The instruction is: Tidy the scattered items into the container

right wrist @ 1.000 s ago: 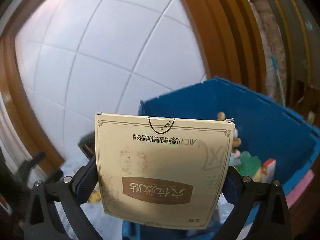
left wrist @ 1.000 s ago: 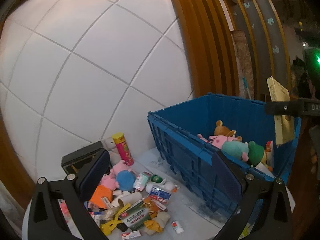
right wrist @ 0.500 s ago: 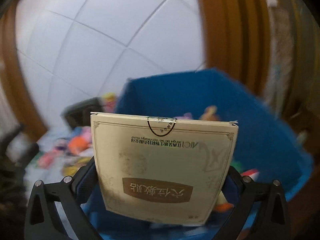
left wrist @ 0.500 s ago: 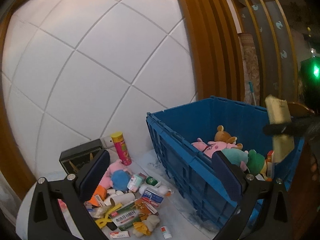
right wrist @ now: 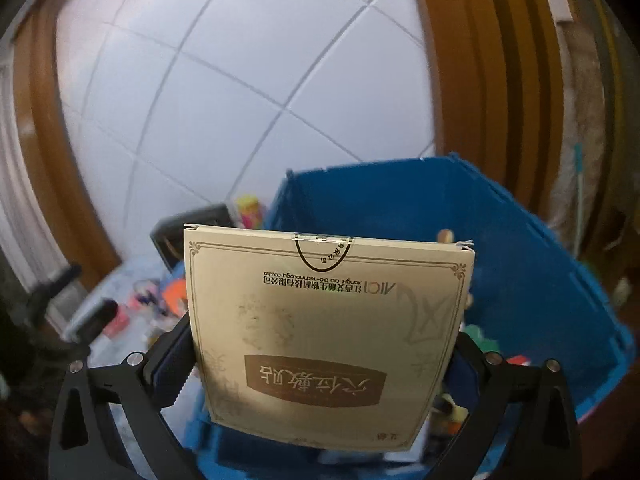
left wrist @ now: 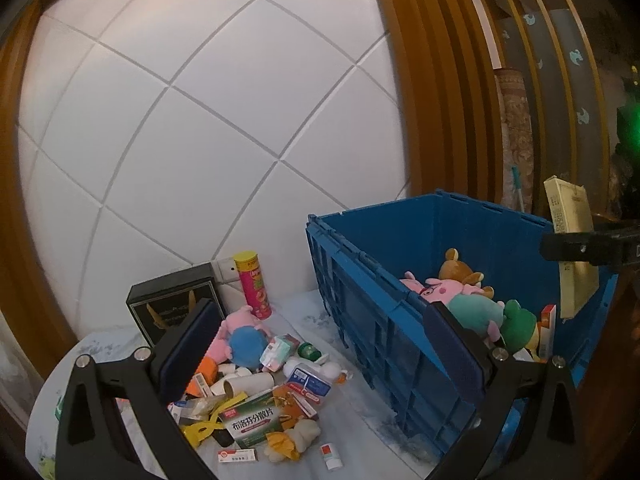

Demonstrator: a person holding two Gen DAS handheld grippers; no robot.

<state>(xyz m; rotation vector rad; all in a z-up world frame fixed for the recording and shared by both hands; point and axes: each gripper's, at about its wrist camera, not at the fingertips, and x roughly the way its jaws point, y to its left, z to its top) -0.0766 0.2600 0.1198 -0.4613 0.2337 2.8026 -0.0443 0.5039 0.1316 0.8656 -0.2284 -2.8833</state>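
Beige box (right wrist: 324, 340) upright, print inverted; right gripper (right wrist: 320, 364) clamps it.

Blue crate (left wrist: 400, 344); cream box (right wrist: 324, 332), brown label, gold border; pink-yellow canister (left wrist: 253, 284); white tiled wall (left wrist: 200, 120).

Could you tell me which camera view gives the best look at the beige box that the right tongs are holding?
The right wrist view: the beige box fills the frame face-on, its print readable, clamped between the right tongs. The left wrist view shows only its narrow edge at the far right, above the blue crate.
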